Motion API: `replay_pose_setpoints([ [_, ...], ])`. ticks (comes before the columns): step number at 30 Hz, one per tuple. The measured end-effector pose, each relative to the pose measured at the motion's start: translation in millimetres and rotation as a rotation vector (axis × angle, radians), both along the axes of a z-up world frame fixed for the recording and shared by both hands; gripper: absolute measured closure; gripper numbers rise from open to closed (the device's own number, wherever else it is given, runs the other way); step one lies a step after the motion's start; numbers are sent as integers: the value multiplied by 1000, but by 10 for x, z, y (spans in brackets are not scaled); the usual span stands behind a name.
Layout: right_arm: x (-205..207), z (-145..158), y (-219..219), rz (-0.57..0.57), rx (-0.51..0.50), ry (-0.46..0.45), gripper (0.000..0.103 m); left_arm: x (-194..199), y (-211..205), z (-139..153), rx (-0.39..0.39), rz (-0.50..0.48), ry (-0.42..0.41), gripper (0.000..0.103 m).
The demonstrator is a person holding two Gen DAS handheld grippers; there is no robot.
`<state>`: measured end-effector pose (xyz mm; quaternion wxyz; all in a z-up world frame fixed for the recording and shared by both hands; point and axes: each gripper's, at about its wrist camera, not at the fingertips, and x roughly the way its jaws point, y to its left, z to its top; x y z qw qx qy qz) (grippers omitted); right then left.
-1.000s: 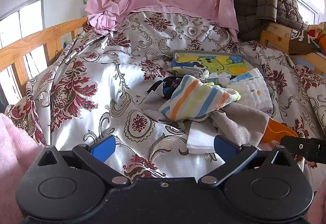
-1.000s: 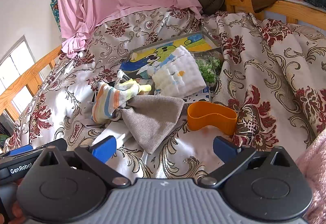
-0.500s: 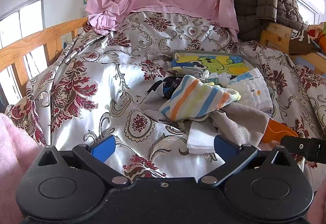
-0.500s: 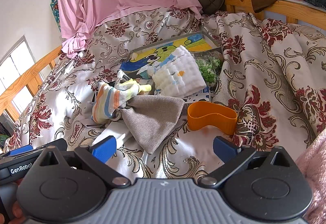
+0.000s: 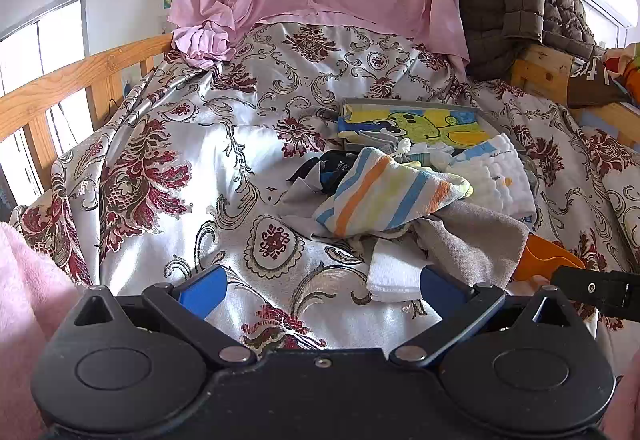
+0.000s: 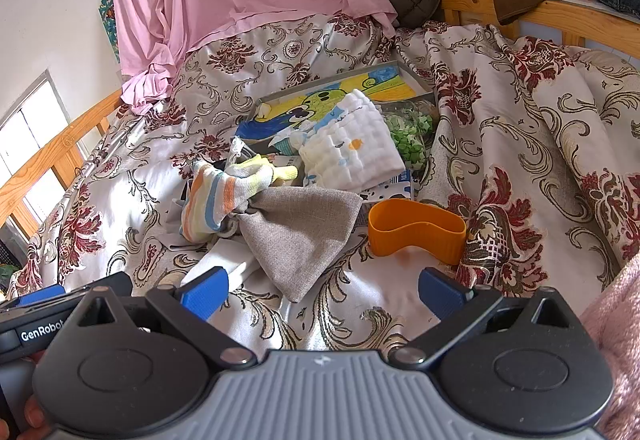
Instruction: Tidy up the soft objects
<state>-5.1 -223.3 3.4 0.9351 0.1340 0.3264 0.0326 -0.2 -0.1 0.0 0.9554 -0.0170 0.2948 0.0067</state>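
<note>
Both wrist views face the cloth pile [image 5: 404, 199] nearby.

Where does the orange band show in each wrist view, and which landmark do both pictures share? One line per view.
Left wrist view: the orange band peeks out at lower right, partly hidden behind the grey cloth.
Right wrist view: it lies in full view right of centre, beside that cloth.
Shared landmark: the striped cloth.

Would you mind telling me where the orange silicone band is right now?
In the right wrist view, the orange silicone band stands on the floral bedspread, right of the grey cloth and just below the white quilted cloth.
</note>
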Motion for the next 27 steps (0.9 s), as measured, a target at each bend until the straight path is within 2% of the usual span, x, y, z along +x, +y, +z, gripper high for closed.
replay_pose_setpoints([
  [19,41,-60,30,7,15,19,0,7,2,5,7,-1,13,1],
  [22,112,88,10,40,-1,12,0,44,10,4,11,-6,35,1],
  [27,336,215,61,161,-105,-55,0,210,12,66,16,-35,87,1],
])
